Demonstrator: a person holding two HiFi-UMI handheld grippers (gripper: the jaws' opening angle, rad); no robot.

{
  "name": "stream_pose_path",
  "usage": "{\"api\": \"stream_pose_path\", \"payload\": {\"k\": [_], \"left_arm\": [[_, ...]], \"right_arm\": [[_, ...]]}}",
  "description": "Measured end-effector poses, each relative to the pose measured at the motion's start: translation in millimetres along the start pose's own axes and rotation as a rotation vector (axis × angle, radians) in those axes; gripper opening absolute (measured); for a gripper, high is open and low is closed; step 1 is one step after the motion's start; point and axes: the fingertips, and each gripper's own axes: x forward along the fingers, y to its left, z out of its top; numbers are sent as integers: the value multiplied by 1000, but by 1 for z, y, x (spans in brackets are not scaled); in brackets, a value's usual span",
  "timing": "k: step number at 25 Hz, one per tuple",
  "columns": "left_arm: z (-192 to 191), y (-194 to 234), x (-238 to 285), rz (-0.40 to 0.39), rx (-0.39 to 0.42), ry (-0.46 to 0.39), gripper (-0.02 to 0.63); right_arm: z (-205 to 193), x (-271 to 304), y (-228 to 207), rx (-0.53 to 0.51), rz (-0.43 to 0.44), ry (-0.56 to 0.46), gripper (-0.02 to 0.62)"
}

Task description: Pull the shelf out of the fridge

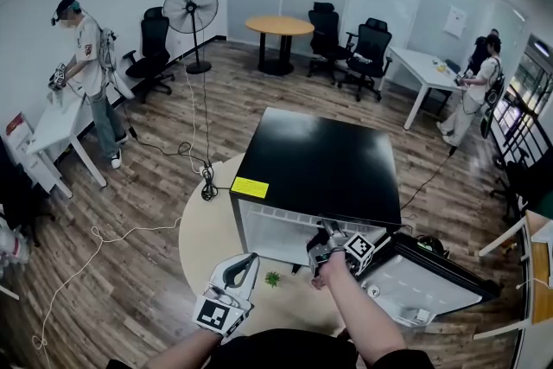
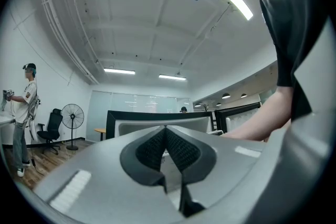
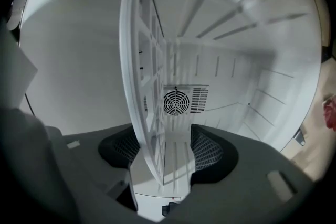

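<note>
My right gripper (image 3: 167, 150) is about half open, its 2 jaws straddling the front edge of the white shelf (image 3: 137, 86), not yet clamped. The shelf runs ahead into the fridge (image 3: 252, 97), toward the rear fan (image 3: 176, 102). This looks like the grasping step. Next: close firmly, then pull straight back. My left gripper (image 2: 165, 136) is closed and empty.

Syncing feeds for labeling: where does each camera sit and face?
Head view: on the person's head, looking down at the fridge; both forearms show.
Left gripper view: on the left hand-held gripper, tilted up across the room; the person's arm shows.
Right gripper view: on the right hand-held gripper, looking into the fridge along the shelf; no body.
Shared: head and left gripper views both show fridge and fan.
</note>
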Motion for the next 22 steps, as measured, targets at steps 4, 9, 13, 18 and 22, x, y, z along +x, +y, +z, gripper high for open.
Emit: {"api": "stream_pose_path", "payload": {"k": [4,9,13,18,22], "left_arm": [[-3,0,-1,0,-1,5,0],[-3,2,-2,-2,-2,8,0],[-6,2,-1,-6,-3,16,0],[-7,0,2,-23,-23,4,0],[-7,0,1,-23,-7,24,0]], "right_arm": [[9,6,-6,29,29,-22,261],[5,2,2,86,-12,-57,164],[7,9,13,75,61,-42,90],[8,11,13,96,94,-52,41],[7,10,13,111,111,-55,40]]}}
